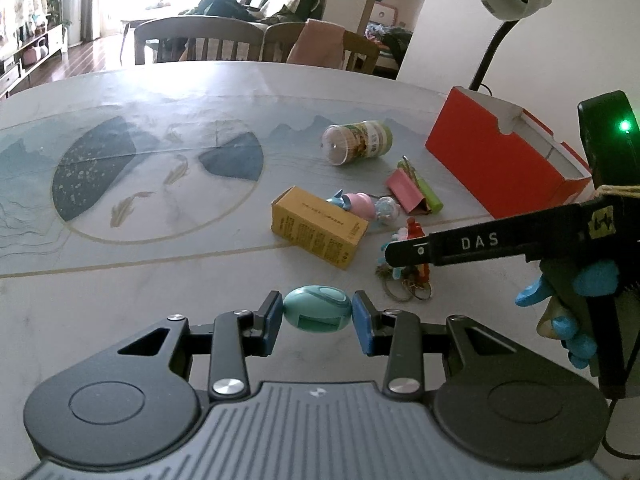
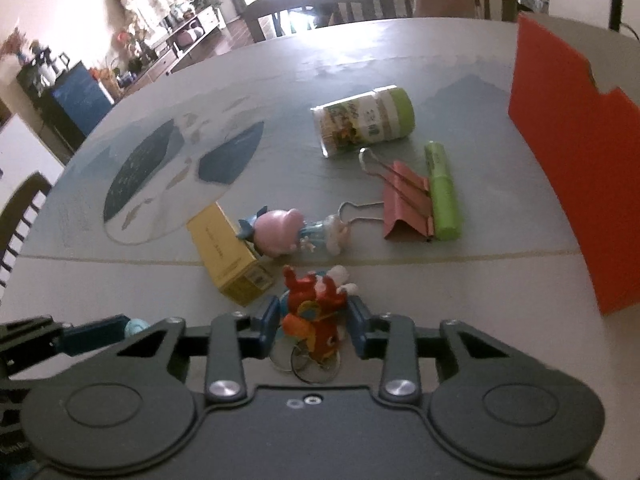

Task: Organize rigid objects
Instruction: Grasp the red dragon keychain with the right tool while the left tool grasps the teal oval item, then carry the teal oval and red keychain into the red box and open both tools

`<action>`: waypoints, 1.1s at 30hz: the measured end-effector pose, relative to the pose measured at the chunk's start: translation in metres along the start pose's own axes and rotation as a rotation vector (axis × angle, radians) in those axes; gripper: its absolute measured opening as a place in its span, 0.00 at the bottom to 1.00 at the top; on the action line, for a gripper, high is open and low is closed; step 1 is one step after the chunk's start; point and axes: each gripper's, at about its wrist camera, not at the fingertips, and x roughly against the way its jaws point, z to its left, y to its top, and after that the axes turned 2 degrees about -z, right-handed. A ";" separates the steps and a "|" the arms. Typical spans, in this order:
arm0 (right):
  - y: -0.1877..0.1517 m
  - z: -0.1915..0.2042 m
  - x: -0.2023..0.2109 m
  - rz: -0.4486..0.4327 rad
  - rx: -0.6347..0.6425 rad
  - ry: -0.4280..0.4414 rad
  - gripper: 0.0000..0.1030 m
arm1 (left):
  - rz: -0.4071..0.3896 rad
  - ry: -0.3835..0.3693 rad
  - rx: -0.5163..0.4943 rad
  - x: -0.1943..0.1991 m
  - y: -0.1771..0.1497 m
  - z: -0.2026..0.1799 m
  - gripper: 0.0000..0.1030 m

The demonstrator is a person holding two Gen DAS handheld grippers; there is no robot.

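Left gripper (image 1: 317, 314) clamped on teal egg (image 1: 317, 311): smooth, rounded, likely slippery; grip at middle. Right gripper (image 2: 313, 322) part-open astride red keychain (image 2: 316, 320): light, rings dangle; pinch body.

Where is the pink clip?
In the right wrist view, the pink binder clip lies on the table, touching the green tube, below the tipped jar.

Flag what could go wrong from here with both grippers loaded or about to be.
1. The right gripper straddles the red keychain toy, but its pads look not quite pressed on it; the toy could slip on lifting.
2. Its key rings hang loose beneath and might snag the yellow box.
3. The left gripper holds the rounded teal egg only by its ends; it may squirt out.
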 end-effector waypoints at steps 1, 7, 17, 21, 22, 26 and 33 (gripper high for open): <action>0.000 -0.002 0.001 -0.003 -0.013 0.006 0.31 | 0.000 0.001 0.001 0.000 0.000 0.000 0.36; -0.005 -0.006 0.012 -0.026 -0.036 0.019 0.31 | 0.005 -0.002 0.004 -0.001 0.001 0.000 0.36; 0.001 0.001 0.064 -0.084 -0.005 0.007 0.31 | 0.003 -0.048 -0.018 0.004 0.018 -0.017 0.36; 0.008 -0.002 0.088 -0.116 0.006 -0.001 0.18 | -0.012 -0.084 -0.050 0.011 0.033 -0.033 0.36; 0.011 -0.004 0.094 -0.114 0.004 0.004 0.16 | -0.017 -0.092 -0.059 0.012 0.037 -0.038 0.36; 0.020 -0.012 0.115 -0.149 0.006 -0.008 0.16 | -0.034 -0.119 -0.089 0.018 0.052 -0.055 0.36; 0.034 -0.032 0.147 -0.224 -0.006 -0.013 0.16 | -0.065 -0.151 -0.147 0.023 0.076 -0.088 0.36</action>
